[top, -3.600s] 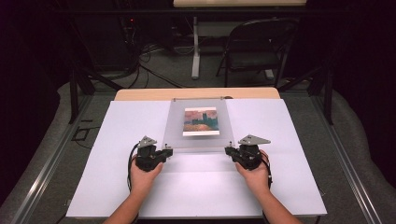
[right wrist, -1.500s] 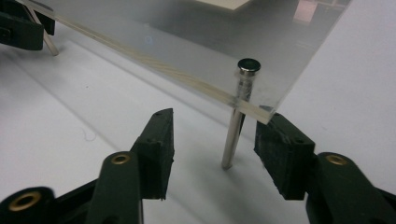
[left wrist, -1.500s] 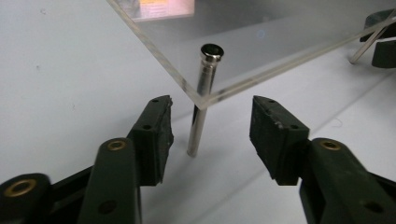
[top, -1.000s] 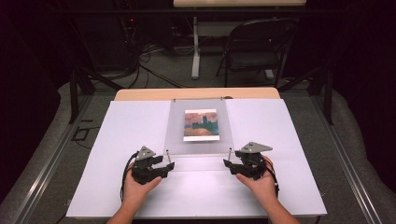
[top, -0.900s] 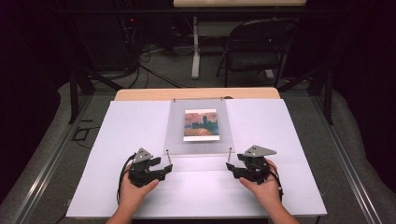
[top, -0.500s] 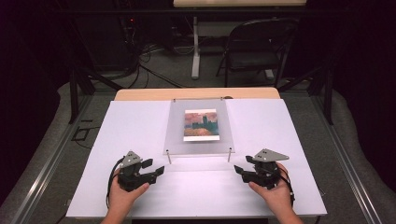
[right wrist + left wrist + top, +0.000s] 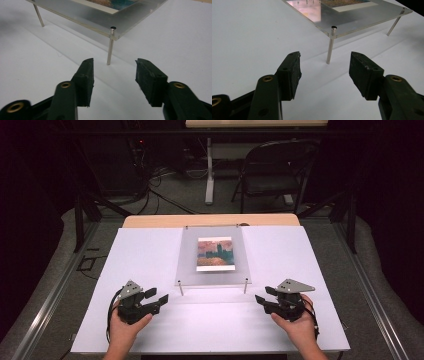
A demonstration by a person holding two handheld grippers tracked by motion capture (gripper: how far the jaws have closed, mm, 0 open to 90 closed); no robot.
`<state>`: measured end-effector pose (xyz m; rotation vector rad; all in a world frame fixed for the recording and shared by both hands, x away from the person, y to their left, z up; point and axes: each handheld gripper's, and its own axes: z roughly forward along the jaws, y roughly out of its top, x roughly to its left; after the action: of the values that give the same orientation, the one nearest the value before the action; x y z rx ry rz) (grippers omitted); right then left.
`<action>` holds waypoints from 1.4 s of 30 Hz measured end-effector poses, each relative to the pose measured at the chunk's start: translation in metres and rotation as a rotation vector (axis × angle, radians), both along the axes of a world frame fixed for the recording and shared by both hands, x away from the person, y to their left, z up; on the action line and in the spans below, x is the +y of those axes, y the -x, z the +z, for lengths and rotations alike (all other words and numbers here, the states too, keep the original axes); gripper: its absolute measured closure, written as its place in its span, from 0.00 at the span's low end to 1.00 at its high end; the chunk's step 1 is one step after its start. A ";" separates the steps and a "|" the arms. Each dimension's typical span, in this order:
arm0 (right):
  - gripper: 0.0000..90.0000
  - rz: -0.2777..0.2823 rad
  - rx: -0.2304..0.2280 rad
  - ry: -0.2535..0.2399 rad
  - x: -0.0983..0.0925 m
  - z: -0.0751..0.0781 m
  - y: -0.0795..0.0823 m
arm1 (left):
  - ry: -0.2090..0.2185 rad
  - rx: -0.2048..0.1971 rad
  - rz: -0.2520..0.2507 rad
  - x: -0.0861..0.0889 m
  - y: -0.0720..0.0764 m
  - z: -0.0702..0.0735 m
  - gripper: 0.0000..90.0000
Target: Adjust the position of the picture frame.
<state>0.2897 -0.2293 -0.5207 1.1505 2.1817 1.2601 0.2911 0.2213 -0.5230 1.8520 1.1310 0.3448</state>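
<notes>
Acrylic frame (image 7: 213, 256) alone on white worktop (image 7: 150, 250)
Left gripper (image 7: 156, 300) and right gripper (image 7: 262, 300), wide open and empty, have drawn back and apart.

The left claw (image 7: 324, 72) hangs over the white desk (image 7: 249, 37) with its two black jaws set wide apart and nothing between them. Just beyond the gap stands a thin metal leg (image 7: 330, 46) under the near corner of a clear plate (image 7: 352, 18), with a picture (image 7: 344, 3) on it
</notes>
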 end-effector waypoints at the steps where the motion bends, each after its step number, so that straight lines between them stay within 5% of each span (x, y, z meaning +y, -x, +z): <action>1: 0.56 0.000 0.000 0.000 0.000 0.000 0.000 | 0.000 0.001 0.005 0.000 -0.001 0.001 0.47; 10: 0.54 -0.002 0.022 -0.068 -0.007 0.011 -0.009 | 0.049 0.019 0.028 0.005 -0.012 0.013 0.46; 19: 0.45 0.000 0.034 -0.025 -0.003 0.021 -0.023 | 0.032 0.021 0.000 0.003 -0.039 0.026 0.46; 30: 0.44 -0.057 0.082 0.000 -0.007 0.027 -0.075 | 0.027 0.026 0.012 -0.009 -0.078 0.042 0.43; 37: 0.43 -0.084 0.091 -0.014 -0.007 0.029 -0.099 | -0.002 0.037 0.021 -0.017 -0.105 0.042 0.42; 42: 0.42 -0.090 0.087 -0.025 -0.003 0.028 -0.119 | 0.024 0.067 0.034 -0.020 -0.124 0.040 0.42</action>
<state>0.4089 -0.2324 -0.4930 1.3214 2.1544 1.2237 0.4150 0.2017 -0.4833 1.8372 1.2076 0.2895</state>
